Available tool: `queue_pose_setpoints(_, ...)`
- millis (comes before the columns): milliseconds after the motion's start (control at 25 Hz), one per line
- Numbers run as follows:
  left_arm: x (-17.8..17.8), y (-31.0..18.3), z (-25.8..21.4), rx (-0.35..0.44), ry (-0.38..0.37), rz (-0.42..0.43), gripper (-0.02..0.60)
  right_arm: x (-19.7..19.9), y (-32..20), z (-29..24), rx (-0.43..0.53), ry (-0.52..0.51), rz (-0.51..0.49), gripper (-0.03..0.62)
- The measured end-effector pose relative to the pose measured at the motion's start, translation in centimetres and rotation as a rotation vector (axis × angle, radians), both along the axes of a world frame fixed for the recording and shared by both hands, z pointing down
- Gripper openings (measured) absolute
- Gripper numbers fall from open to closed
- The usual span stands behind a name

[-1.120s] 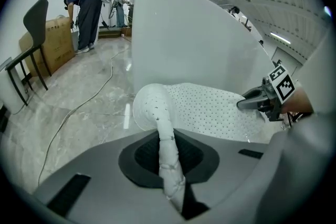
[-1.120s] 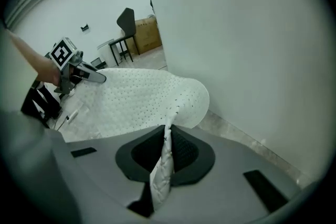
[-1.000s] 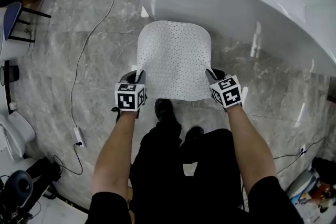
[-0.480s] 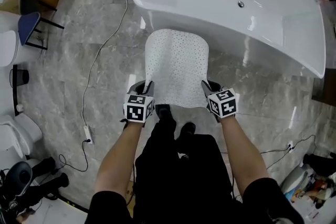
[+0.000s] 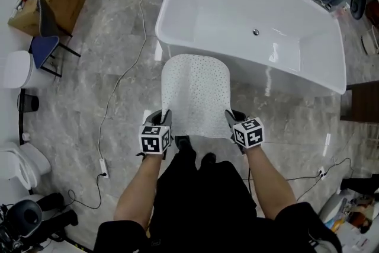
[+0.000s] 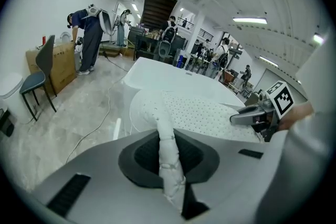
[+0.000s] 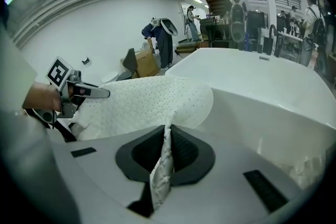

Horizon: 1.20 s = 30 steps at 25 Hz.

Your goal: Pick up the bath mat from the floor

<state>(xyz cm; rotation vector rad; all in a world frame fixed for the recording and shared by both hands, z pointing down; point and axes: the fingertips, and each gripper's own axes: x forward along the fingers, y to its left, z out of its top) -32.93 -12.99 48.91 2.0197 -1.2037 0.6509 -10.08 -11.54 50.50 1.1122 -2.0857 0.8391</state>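
My left gripper (image 5: 166, 119) clamped one near corner of the perforated white bath mat (image 5: 195, 89). My right gripper (image 5: 230, 119) clamped the other, near the bathtub (image 5: 195, 6).

Toilet (image 5: 18, 164) partly beyond left edge

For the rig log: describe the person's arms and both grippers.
Left gripper and right gripper match: grey bodies, dark jaws, each topped with a white cube bearing black square markers. No cables on them. Forearms bare; black short sleeves.
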Motion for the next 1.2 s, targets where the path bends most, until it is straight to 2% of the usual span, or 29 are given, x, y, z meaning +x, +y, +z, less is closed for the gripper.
queue_pose_setpoints(160, -0.7, 0.2, -2.9, 0.034, -0.005, 0.036, 0.043, -0.7, 1.2, -2.2, -0.009, -0.018, 0.009, 0.038)
queue_pose_setpoints(280, -1.6, -0.3, -4.1, 0.042, -0.001, 0.032, 0.043, -0.5, 1.4, -3.4, -0.012, -0.026, 0.053, 0.038)
queue_pose_setpoints(440, -2.3, -0.2, -5.6, 0.048, 0.034, 0.030, 0.044, -0.8, 1.6, -5.2, 0.005, -0.024, 0.098, 0.038)
queue_pose_setpoints(600, -1.3, -0.5, -7.2, 0.068, 0.073, 0.058, 0.044, -0.5, 1.0, -6.9, 0.035, -0.013, 0.117, 0.038)
queue_pose_setpoints(920, 0.7, -0.2, -9.3, 0.104, 0.093, 0.058, 0.044, -0.7, 0.8, -8.0, 0.055, -0.022, 0.062, 0.038)
queue_pose_setpoints(1200, 3.3, 0.4, -11.2, 0.134, 0.059, -0.012, 0.044, 2.2, 0.4, -8.7, 0.071, -0.096, 0.007, 0.038)
